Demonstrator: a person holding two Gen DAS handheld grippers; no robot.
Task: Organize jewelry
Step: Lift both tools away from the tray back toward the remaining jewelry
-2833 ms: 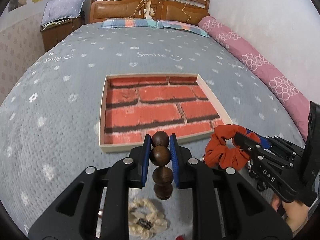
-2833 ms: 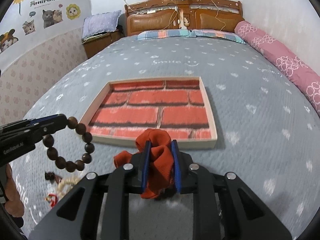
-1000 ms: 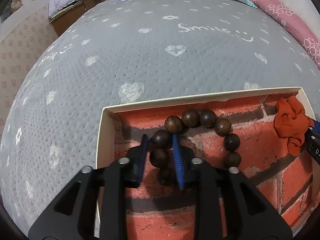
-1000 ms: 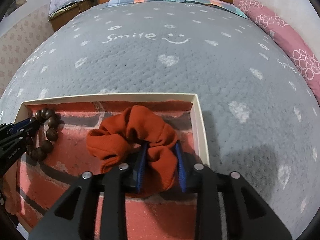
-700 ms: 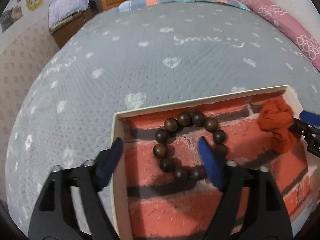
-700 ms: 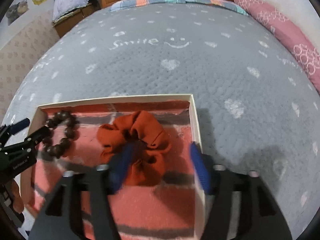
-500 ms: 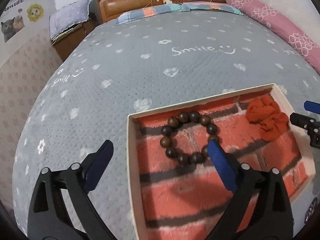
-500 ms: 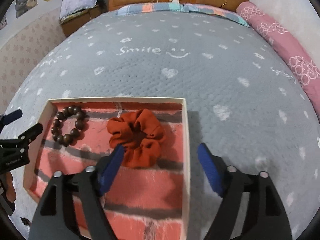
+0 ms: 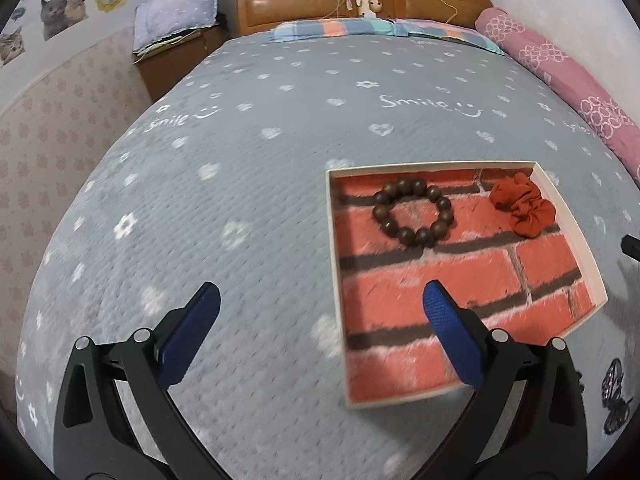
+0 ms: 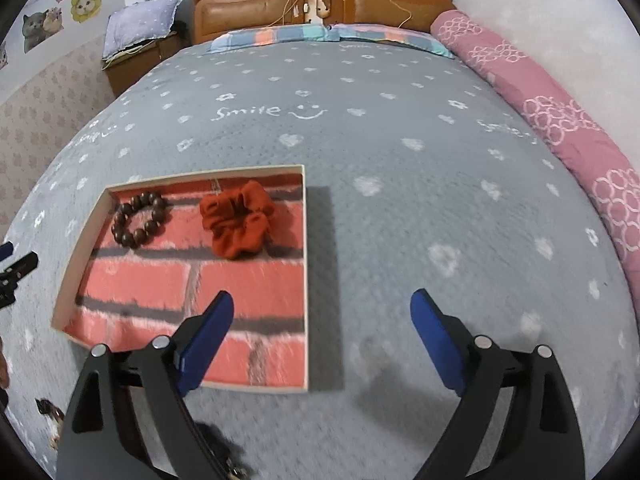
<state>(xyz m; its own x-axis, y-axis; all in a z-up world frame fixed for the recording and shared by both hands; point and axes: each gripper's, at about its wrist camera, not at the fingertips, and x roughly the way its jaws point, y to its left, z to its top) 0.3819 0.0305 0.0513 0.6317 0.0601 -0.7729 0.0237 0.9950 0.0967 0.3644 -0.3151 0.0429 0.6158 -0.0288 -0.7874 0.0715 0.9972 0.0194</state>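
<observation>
A cream tray lined with a red brick pattern (image 9: 334,280) (image 10: 306,280) lies on the grey bedspread. Inside it, near the far wall, rest a dark wooden bead bracelet (image 9: 414,213) (image 10: 140,220) and a rust-orange scrunchie (image 9: 522,210) (image 10: 238,220), side by side and apart. My left gripper (image 9: 320,300) hangs above the tray's left rim, jaws still opening, nothing between them. My right gripper (image 10: 322,300) hangs above the tray's right rim, jaws also opening, nothing held.
A black hair accessory (image 9: 614,396) lies on the bedspread right of the tray's near corner. A small dark trinket (image 10: 50,408) lies near the left. A pink bolster (image 10: 560,120) runs along the right wall. The wooden headboard (image 9: 360,4) is far back.
Both grippers let go: the left released the bracelet and the right the scrunchie, both now lying in the tray. Both jaws spread wide and both grippers pulled back and up.
</observation>
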